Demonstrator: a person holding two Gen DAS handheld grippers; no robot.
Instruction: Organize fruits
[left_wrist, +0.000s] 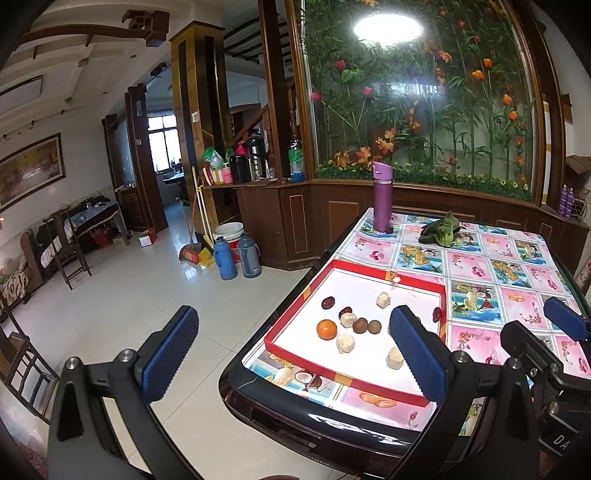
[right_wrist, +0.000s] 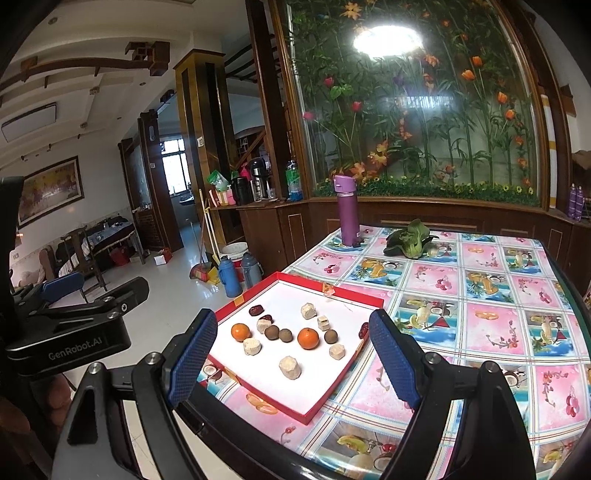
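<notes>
A red-rimmed white tray (right_wrist: 258, 295) lies at the table's near left corner; it also shows in the left wrist view (left_wrist: 291, 347). It holds two oranges (right_wrist: 308, 338) (right_wrist: 240, 331), several brown longans (right_wrist: 272, 331), dark red dates (right_wrist: 255, 310) and pale beige chunks (right_wrist: 290, 367), all scattered. My right gripper (right_wrist: 291, 354) is open and empty, held above the tray's near edge. My left gripper (left_wrist: 291, 350) is open and empty, off the table's left corner, short of the tray. One orange (left_wrist: 327, 329) shows between its fingers.
A purple bottle (right_wrist: 345, 212) and a green leafy vegetable (right_wrist: 408, 240) stand at the table's far side on a fruit-patterned cloth (right_wrist: 480, 314). Thermos flasks (left_wrist: 236, 256), a broom and chairs stand on the tiled floor to the left.
</notes>
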